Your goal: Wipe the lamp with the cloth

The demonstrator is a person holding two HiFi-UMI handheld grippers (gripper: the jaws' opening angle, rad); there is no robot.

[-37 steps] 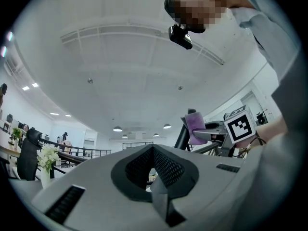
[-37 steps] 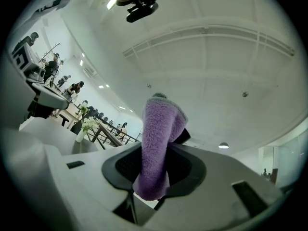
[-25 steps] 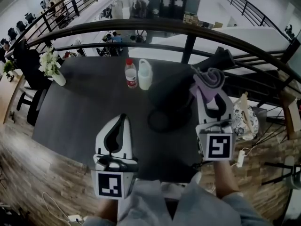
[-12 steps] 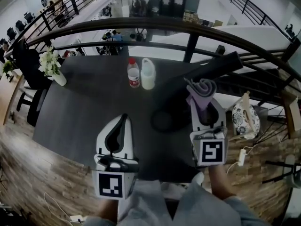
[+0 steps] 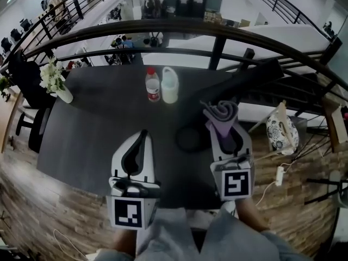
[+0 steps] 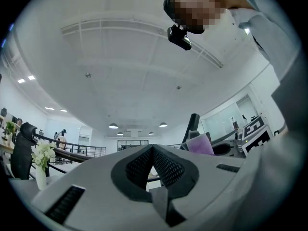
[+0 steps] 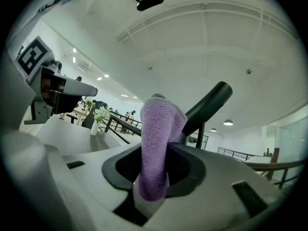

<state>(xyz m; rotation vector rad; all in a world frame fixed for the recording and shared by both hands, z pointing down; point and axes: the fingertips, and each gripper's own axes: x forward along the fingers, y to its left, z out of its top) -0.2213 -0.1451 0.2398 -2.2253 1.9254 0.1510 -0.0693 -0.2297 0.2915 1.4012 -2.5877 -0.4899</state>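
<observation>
The right hand-held gripper [image 5: 222, 125] pinches a purple cloth [image 5: 222, 112] near the lamp [image 5: 260, 73]. The left hand-held gripper [image 5: 142, 136] is pressed together, empty.

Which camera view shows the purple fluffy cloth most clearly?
The right gripper view: the purple fluffy cloth sits central, clamped between the fingers. The head view shows it small; the left gripper view, only a corner.

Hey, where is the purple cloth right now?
In the head view the purple cloth is right of centre, pinched upright in the right gripper, just right of the lamp base on the dark table.
</observation>
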